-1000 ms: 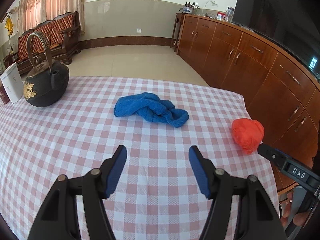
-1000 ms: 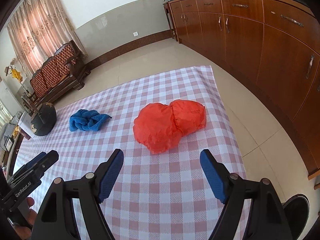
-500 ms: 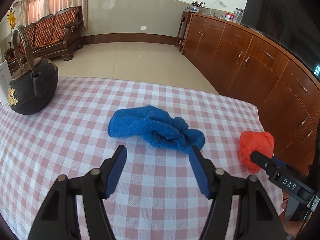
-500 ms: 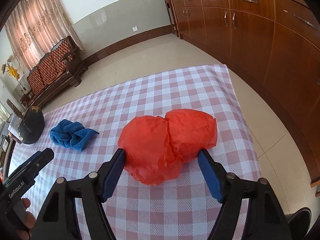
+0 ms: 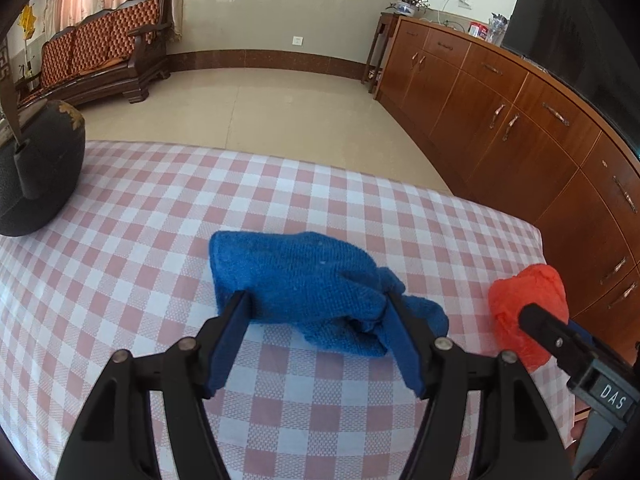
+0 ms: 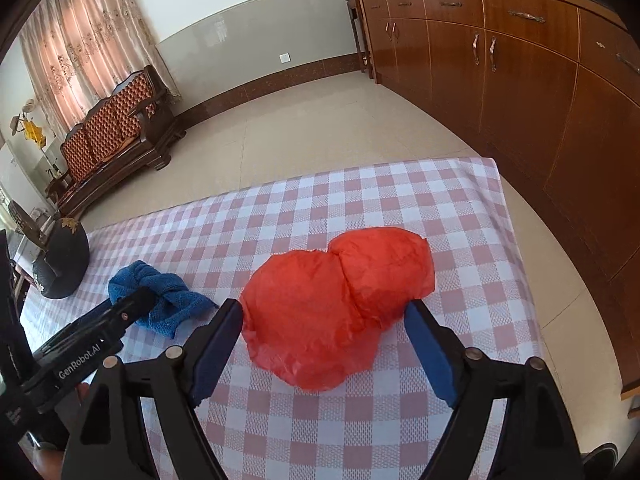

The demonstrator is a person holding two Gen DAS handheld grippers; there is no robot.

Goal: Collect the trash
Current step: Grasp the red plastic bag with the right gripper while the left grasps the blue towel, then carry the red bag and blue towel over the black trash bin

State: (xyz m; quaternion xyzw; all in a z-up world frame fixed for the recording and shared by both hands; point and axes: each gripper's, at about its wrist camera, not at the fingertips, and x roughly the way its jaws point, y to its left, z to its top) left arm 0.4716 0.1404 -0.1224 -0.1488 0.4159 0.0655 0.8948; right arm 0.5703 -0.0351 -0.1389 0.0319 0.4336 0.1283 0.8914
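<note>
Closing in on both soft items at once, the two hand-held grippers have come forward and down across the checked tablecloth (image 5: 120, 240) compared with a second ago, when each item lay well ahead of its tool. The left gripper (image 5: 316, 312) now straddles the crumpled blue towel (image 5: 304, 276): its jaws stand apart at an unchanged width, one pad at the towel's near left edge, the other against the folds on the right, with no visible squeeze on the cloth. The right gripper (image 6: 324, 320) brackets the red plastic bag (image 6: 340, 300), which lies bunched near the table's right edge; its jaws narrowed half a second ago and are opening again at this moment, the bag between them, and the pads sit beside the plastic rather than pressing it, so nothing is held yet. The towel and bag rest flat on the table, well apart from each other, and the black cast-iron kettle (image 5: 36, 176) stands clear at the far left. Judgement: the approach step is done for both hands and the grasp is pending; the re-widening on the right suggests the bag's bulk needed a wider span. The thin plastic may crumple and slip when clamped, so the pads likely need to go lower around it. No bin is identifiable in either view
</note>
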